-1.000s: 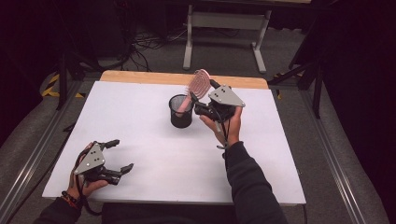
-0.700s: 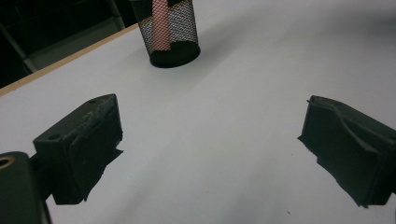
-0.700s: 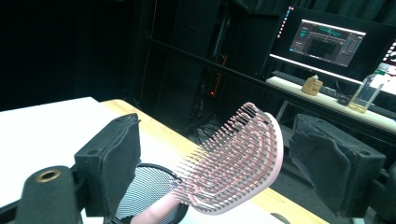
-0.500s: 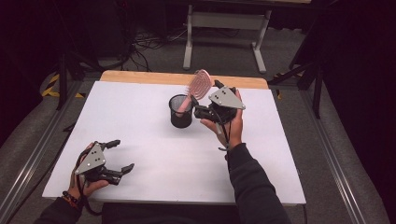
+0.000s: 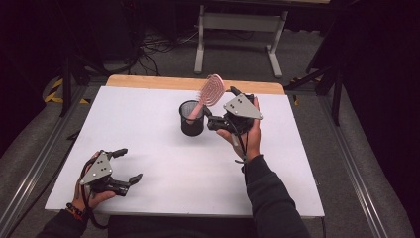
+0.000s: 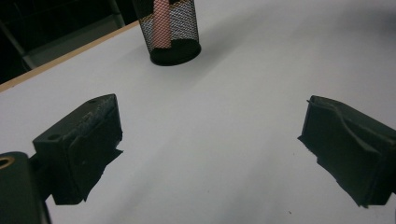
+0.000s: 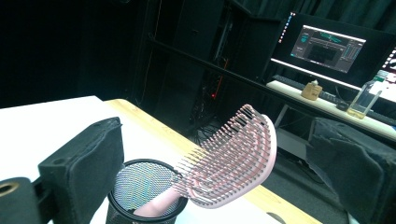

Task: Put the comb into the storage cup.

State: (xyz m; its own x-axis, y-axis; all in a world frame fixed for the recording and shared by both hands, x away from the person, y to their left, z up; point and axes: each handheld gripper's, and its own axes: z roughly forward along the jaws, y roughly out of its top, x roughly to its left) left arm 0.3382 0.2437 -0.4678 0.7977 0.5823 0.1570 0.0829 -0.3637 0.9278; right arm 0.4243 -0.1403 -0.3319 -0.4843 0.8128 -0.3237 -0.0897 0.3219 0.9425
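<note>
Left gripper (image 5: pixel 123 166): resting low at the near left corner of the white surface (image 5: pixel 148 129), its jaws standing wide apart with nothing between them; from its own view the bare surface is lying under the two black pads (image 6: pixel 81 144).

Mesh cup (image 5: pixel 191 118): standing upright near the middle of the surface toward the far edge, well apart from the left gripper; black wire mesh, round, probably light enough to be tipping if the brush is levered against its rim.

Hairbrush (image 5: pixel 210 91): sitting handle-down in the mesh cup, leaning to the right, with its pink vented head sticking out above the rim; in the right gripper view the bristles (image 7: pixel 219 149) are facing left and the smooth curved back is facing right.

How the hairbrush is handling: stiff plastic body, light, with a glossy back that is likely slippery; the bristles are flexing and giving a poor hold. The best place to be taking it is across the edges of the head or at the neck just above the cup rim, since the handle is buried inside.

Right gripper (image 5: pixel 218 110): hovering just right of the cup, its jaws having just been opening and now standing wide to either side of the brush head; the pads are seemingly not pressing on it, though the contact is hard to judge from above.
</note>
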